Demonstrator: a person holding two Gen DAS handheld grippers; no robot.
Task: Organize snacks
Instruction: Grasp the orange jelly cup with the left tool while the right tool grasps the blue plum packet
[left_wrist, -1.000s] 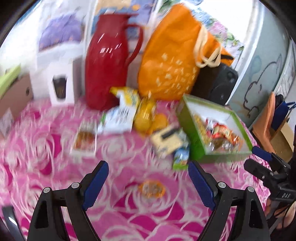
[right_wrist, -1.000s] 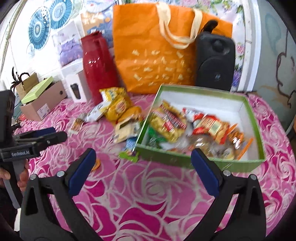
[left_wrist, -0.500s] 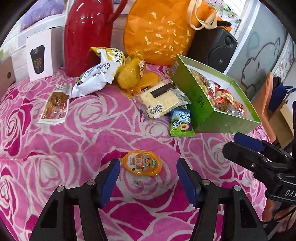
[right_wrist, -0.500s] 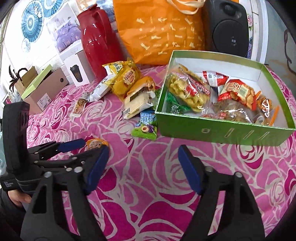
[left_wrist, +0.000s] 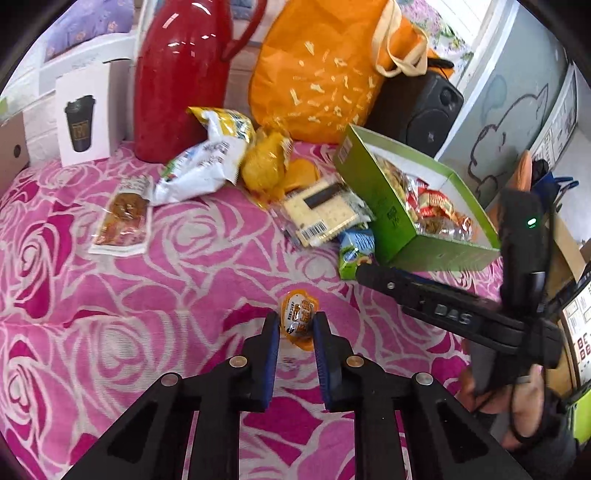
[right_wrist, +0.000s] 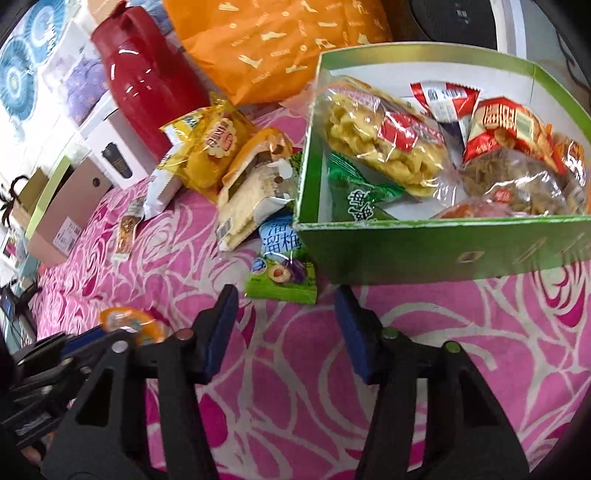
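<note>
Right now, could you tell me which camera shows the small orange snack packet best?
The left wrist view: the orange snack packet sits centred between the left gripper jaws, label visible. The right wrist view shows it at the left edge, partly hidden behind black gripper parts.

Table under pink rose-pattern cloth. At back: red thermos jug, orange tote bag, black speaker, white box with cup picture, cardboard box at left edge. Centre: yellow and white snack bags, cracker pack, flat brown-snack pouch lying apart to left. Green open box of snacks, plum-candy packet touching its corner. Small orange jelly cup alone near front.
</note>
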